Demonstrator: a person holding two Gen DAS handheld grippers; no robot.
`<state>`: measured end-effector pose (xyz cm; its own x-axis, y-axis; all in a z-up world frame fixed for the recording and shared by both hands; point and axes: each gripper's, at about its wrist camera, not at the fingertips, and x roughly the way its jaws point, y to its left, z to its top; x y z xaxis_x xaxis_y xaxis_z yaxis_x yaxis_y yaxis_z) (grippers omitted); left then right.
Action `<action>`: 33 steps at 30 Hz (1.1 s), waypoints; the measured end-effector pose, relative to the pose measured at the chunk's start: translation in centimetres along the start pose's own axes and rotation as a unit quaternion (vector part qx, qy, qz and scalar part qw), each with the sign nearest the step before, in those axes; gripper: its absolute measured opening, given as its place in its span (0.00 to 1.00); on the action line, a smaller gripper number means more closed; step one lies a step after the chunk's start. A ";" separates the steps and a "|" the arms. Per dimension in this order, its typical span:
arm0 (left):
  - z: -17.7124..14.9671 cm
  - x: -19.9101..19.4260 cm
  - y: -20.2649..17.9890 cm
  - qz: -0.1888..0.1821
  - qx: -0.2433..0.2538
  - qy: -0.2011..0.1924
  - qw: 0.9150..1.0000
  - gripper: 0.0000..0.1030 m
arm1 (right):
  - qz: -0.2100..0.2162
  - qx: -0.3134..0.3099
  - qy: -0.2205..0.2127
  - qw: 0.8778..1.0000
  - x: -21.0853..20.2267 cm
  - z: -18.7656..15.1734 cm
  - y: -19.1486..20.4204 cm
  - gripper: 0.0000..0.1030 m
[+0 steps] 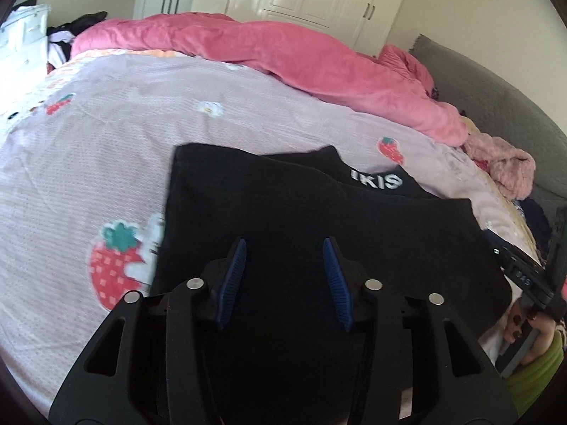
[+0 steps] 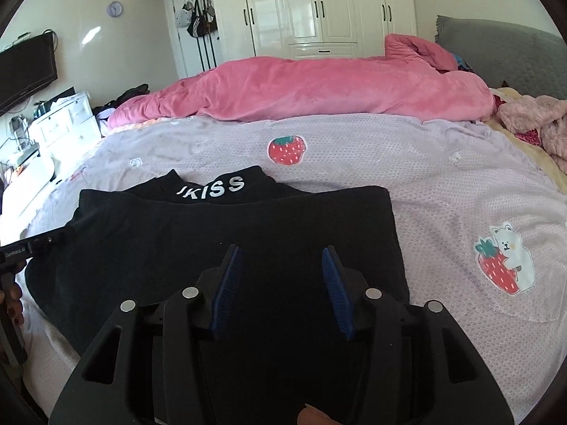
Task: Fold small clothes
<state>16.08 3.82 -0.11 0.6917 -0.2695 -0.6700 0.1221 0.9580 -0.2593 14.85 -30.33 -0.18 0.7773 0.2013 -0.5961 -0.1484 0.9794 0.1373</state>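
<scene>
A black garment [image 1: 301,209] with white letters on its collar lies folded on the lilac strawberry-print bedsheet [image 1: 106,148]. It also shows in the right wrist view [image 2: 230,226]. My left gripper [image 1: 285,244] is open and hovers over the garment's near left part. My right gripper [image 2: 282,249] is open over the garment's near right part. Neither grips the cloth. The right gripper's body [image 1: 531,279] shows at the right edge of the left wrist view. The left gripper's body [image 2: 21,251] shows at the left edge of the right wrist view.
A rolled pink quilt [image 2: 301,88] lies across the far side of the bed. A heap of pale pink fluffy clothes [image 2: 538,120] sits at the far right by a grey headboard [image 2: 503,53]. White wardrobes [image 2: 319,7] stand behind. White drawers [image 2: 60,124] stand at the left.
</scene>
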 end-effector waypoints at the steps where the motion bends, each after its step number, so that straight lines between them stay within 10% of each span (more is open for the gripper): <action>1: 0.3 -0.2 0.7 0.007 -0.006 -0.004 1.000 0.44 | -0.001 0.006 -0.004 1.000 -0.1 0.1 -0.2 0.50; 15: 3.7 3.4 7.2 0.017 -0.083 0.032 0.996 0.49 | -0.046 0.103 0.051 0.992 3.8 2.6 -7.0 0.52; 21: 3.6 3.4 6.0 0.027 -0.044 0.014 0.999 0.05 | -0.048 0.080 0.058 0.994 5.0 2.6 -6.1 0.13; 33: 6.3 0.0 4.3 0.026 -0.009 -0.070 0.997 0.04 | -0.039 0.082 -0.051 0.995 0.6 4.7 -6.3 0.06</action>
<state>21.12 8.54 3.13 0.7901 -0.2018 -0.5788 0.0710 0.9680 -0.2406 19.15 -36.48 2.28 0.8418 0.1143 -0.5276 0.0099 0.9739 0.2268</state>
